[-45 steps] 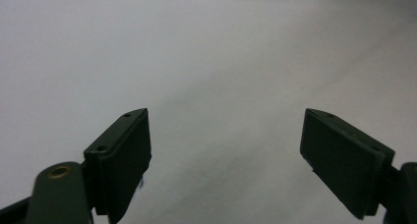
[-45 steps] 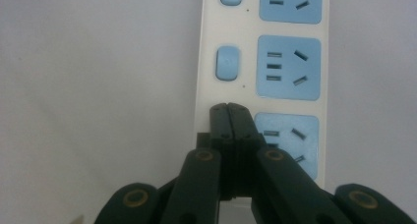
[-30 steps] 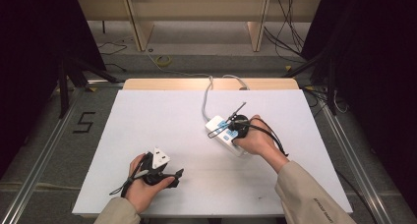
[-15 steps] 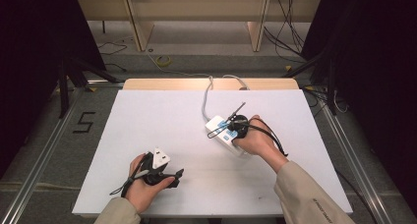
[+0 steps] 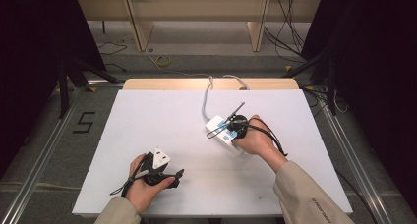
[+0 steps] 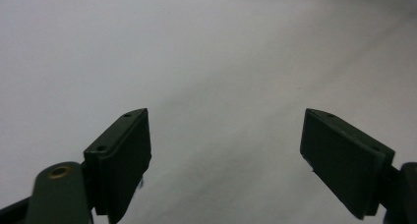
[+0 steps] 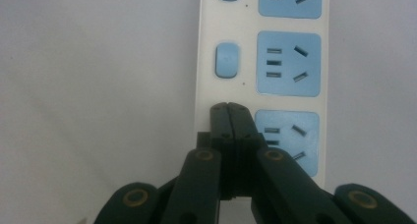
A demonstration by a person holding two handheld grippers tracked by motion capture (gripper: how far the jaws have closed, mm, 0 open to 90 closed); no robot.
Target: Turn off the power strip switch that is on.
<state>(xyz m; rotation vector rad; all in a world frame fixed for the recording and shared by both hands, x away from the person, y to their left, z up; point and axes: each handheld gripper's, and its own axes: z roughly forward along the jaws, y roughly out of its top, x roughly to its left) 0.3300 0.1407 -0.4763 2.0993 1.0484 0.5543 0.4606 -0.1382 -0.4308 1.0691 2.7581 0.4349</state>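
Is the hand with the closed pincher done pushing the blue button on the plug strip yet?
Already done: the right gripper is shut and has reached the power strip. In hand: its closed tips sit over the spot where a blue switch would be beside the nearest socket; whether it is pressed I cannot tell. Left: probably the other switches. The left gripper waits open over the bare table.

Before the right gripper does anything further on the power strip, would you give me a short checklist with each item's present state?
1. Right gripper jaws shut, nothing between them: ok.
2. Its tips sit over the power strip, where the nearest switch would be: ok.
3. Tips pressing on the strip: cannot tell.
4. Next blue switch unobstructed: ok.
5. Left gripper open, empty, over bare table: ok.
6. Strip's cord plugged in: cannot tell.
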